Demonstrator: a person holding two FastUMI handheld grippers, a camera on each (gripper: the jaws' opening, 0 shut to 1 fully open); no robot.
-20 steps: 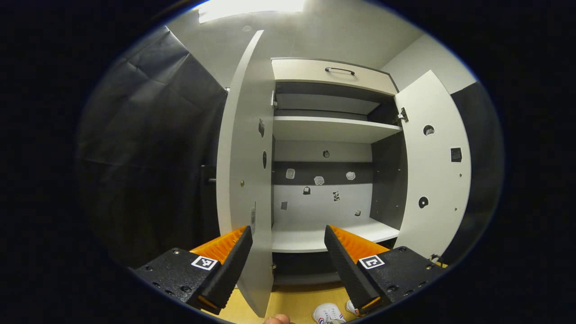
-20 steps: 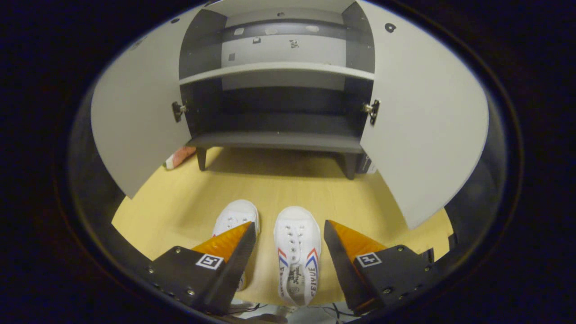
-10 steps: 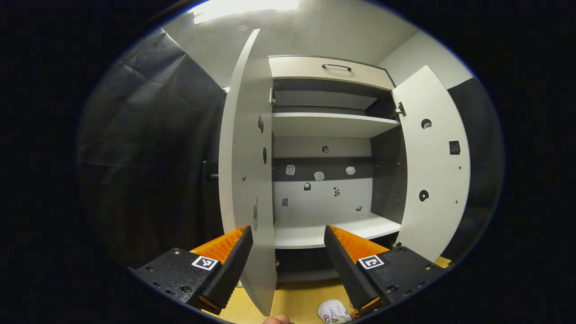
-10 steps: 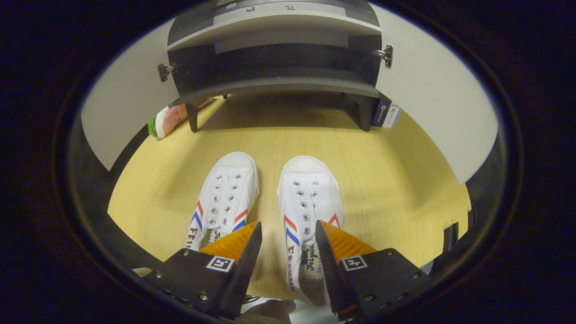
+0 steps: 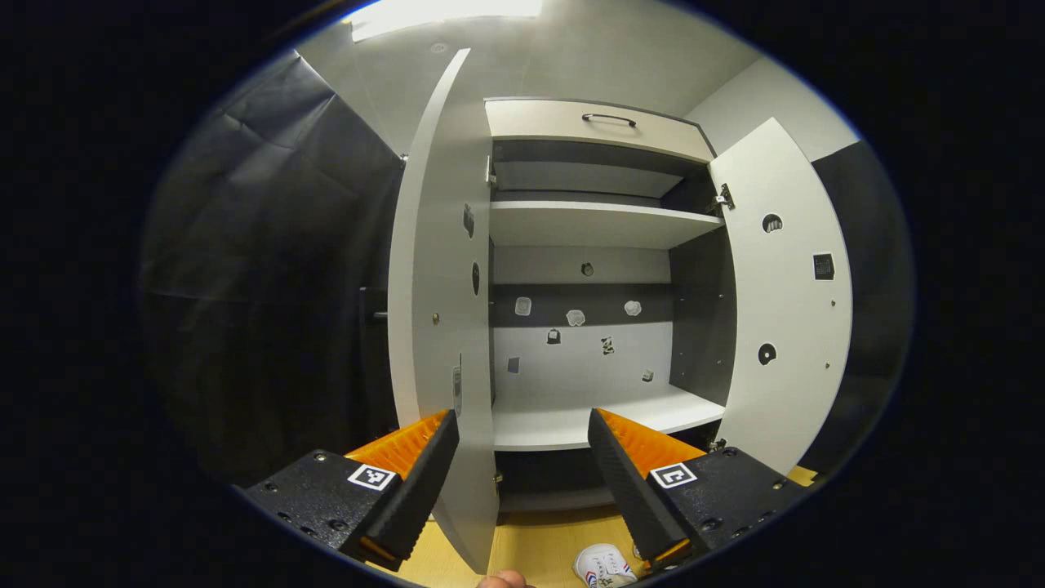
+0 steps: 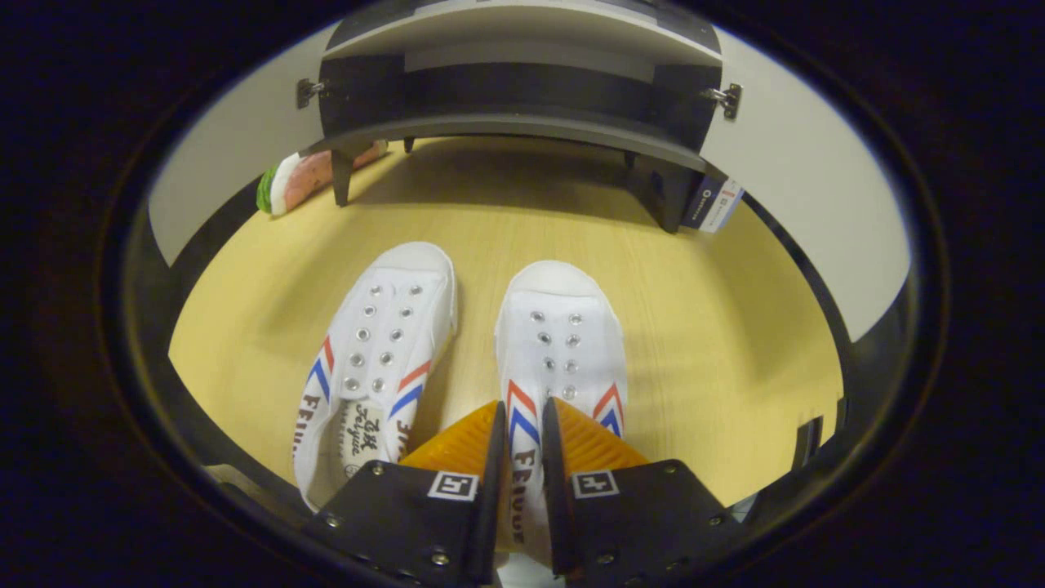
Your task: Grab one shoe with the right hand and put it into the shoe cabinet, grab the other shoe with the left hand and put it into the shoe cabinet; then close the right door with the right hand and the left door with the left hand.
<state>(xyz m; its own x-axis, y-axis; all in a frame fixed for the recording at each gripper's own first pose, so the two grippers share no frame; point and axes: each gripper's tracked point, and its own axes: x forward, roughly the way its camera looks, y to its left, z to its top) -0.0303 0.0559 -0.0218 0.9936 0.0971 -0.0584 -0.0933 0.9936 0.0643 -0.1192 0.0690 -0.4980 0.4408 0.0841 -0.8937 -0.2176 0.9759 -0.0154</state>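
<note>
While both shoes sit on the floor [image 6: 702,327] before the open shoe cabinet [image 5: 588,237], right tongs [image 6: 519,425] pinch the right shoe [image 6: 559,343] side wall; left tongs [image 5: 522,437] spread; shelves bare.

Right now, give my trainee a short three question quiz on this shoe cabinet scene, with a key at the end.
1. True or false: both doors of the shoe cabinet stand open.
2. What has the right gripper closed on? A) the left shoe B) the side wall of the right shoe C) a door
3. Fill in: the left gripper is ____ and holds nothing.

Key: 1 true. 2 B. 3 open.
</note>
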